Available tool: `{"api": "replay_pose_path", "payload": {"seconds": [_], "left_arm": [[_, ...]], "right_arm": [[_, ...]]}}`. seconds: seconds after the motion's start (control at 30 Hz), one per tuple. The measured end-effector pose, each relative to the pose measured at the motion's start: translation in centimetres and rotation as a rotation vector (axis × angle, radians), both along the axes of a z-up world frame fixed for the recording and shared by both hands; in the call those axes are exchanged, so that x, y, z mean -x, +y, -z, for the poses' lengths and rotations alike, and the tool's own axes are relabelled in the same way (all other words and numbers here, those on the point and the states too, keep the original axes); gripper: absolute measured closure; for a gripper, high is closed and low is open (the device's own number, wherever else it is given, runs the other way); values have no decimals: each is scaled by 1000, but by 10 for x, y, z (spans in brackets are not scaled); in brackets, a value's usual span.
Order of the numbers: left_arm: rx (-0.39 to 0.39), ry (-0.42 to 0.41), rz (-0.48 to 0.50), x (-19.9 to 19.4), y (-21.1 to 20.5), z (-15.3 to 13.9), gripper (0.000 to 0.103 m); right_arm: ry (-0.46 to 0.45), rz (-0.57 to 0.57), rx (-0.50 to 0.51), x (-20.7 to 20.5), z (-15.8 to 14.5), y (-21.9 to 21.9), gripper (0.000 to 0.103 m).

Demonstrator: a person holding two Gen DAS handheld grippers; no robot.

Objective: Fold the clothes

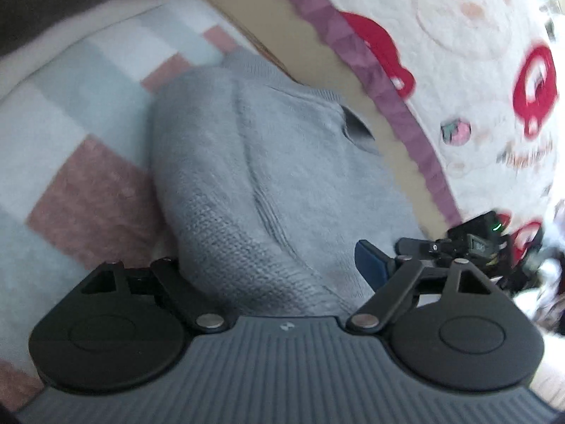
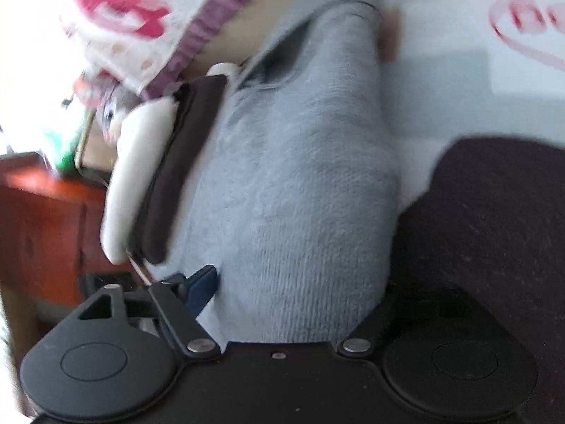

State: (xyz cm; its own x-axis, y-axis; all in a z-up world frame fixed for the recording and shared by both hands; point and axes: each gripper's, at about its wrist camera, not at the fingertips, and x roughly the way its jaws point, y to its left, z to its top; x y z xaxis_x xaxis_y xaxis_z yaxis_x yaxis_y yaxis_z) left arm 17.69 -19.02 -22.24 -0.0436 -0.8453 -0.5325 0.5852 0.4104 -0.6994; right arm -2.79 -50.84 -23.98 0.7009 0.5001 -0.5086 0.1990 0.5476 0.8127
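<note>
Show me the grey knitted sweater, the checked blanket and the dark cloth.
Grey knitted sweater (image 1: pixel 268 176): left wrist view, its middle.
Pastel checked blanket (image 1: pixel 88 183): left wrist view, a pink square.
Dark brown cloth (image 2: pixel 494 219): right wrist view, its middle.

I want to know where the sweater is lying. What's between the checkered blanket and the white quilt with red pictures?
In the left wrist view, the grey sweater and a tan strip lie between the checkered blanket and quilt.
</note>
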Motion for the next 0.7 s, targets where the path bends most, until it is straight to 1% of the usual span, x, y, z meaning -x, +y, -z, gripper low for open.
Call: {"api": "replay_pose_path", "payload": {"seconds": [0.03, 0.07, 0.1, 0.13, 0.17, 0.23, 0.27, 0.33, 0.4, 0.47, 0.57, 0.6, 0.63, 0.67, 0.7], "left_arm": [[-10, -36, 16, 4, -3, -2, 42], [-5, -28, 25, 2, -1, -2, 58], [4, -15, 32, 0, 1, -1, 65], [37, 29, 26, -6, 6, -1, 66], [56, 52, 23, -9, 9, -3, 68], [47, 12, 29, -8, 11, -10, 68], [30, -9, 37, -6, 10, -10, 68], [-3, -45, 51, -3, 8, -10, 65], [-31, -18, 29, -8, 7, -4, 54], [-38, -35, 24, -11, 6, -3, 51], [-64, -119, 23, -4, 3, -8, 47], [-61, -128, 23, -2, 3, -7, 44], [-56, -133, 24, -1, 3, -7, 41], [-46, -124, 37, -3, 0, -7, 35], [-34, -112, 50, -5, -3, -6, 25]], "right_arm": [[-36, 6, 11, 5, -5, 3, 50], [-79, 25, -12, 11, -10, 3, 52], [-113, 28, -13, 15, -16, 4, 52], [-134, 14, 14, 16, -25, 9, 53], [-146, -4, 41, 16, -32, 13, 53], [-143, -40, 83, 13, -41, 18, 52], [-131, -53, 101, 11, -42, 19, 52], [-83, -60, 119, 9, -35, 16, 51], [-46, -51, 107, 7, -25, 13, 49], [-30, -30, 72, 9, -16, 9, 45], [-21, -15, 35, 18, -4, 4, 42], [-20, -7, 19, 21, 0, 2, 40], [-11, 6, -1, 20, 5, 1, 35], [2, 20, -19, 17, 9, 0, 32], [6, 32, -34, 15, 13, -1, 31]]}}
